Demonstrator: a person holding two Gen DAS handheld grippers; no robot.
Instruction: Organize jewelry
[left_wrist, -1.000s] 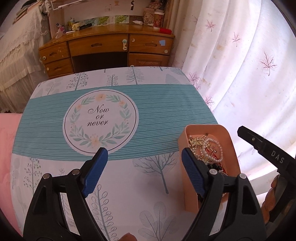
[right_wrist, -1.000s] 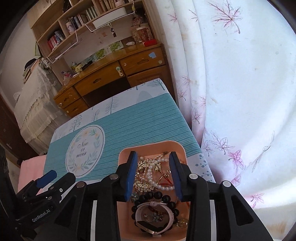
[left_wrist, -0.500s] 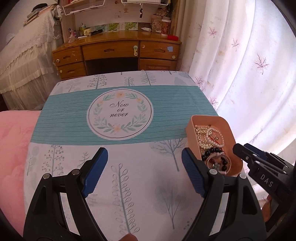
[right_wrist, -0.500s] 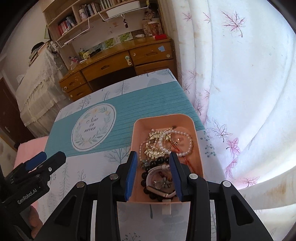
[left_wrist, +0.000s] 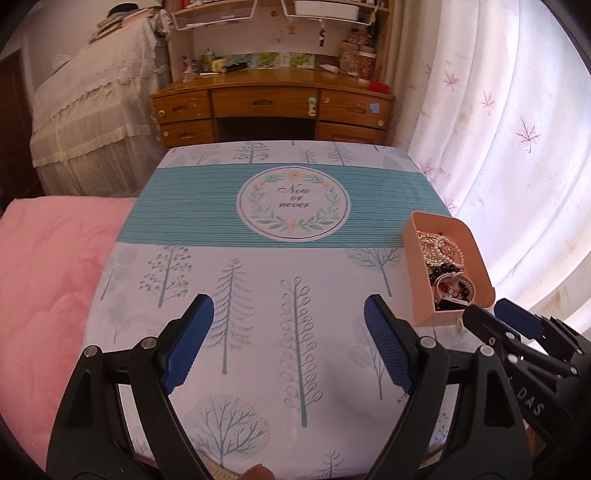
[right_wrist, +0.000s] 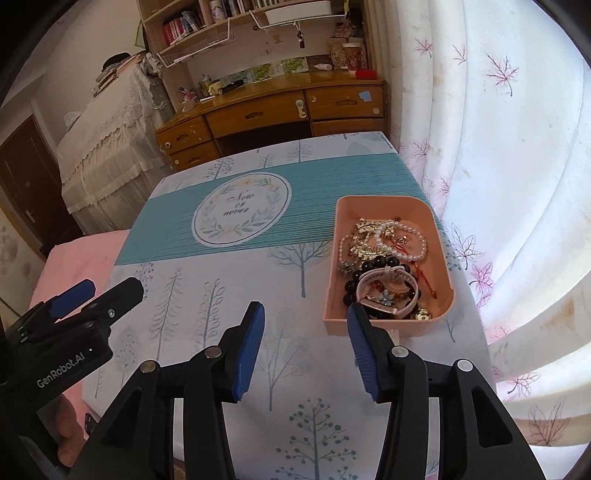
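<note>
The pink tray (right_wrist: 441, 236) is sitting on the desk (right_wrist: 207, 295), whose cloth is printed with trees and a round "Now or never" emblem (right_wrist: 242, 210). Taking the tray as the landmark: the emblem is lying to its left and a little farther back, the curtain (right_wrist: 517, 184) is hanging just past its right wall, and both tools are waiting on the viewer's side of its near wall.

The jewelry (right_wrist: 384, 266) is lying heaped inside the tray: a pearl strand (right_wrist: 406, 236) and gold pieces toward the far end, dark beads and a pale pink watch (right_wrist: 388, 286) toward the near end.

The tray's long axis is running away from the viewer, roughly in line with the right hand-held gripper's (right_wrist: 306, 347) fingers. That gripper is hovering just short of the tray's near-left corner, its blue pads spread wide with nothing between them; its right pad is overlapping the near wall in the right wrist view, though I cannot tell whether it is touching.

The left hand-held gripper (left_wrist: 284, 345) is also standing wide open and carrying nothing, over bare cloth well to the left of the tray (left_wrist: 476, 254).

In my judgement the right hand-held gripper is the nearer one, so a reach forward and slightly rightward along the tray's length would be bringing it over the watch and beads first. The pieces look tangled, so lifting one may be dragging its neighbours along.
</note>
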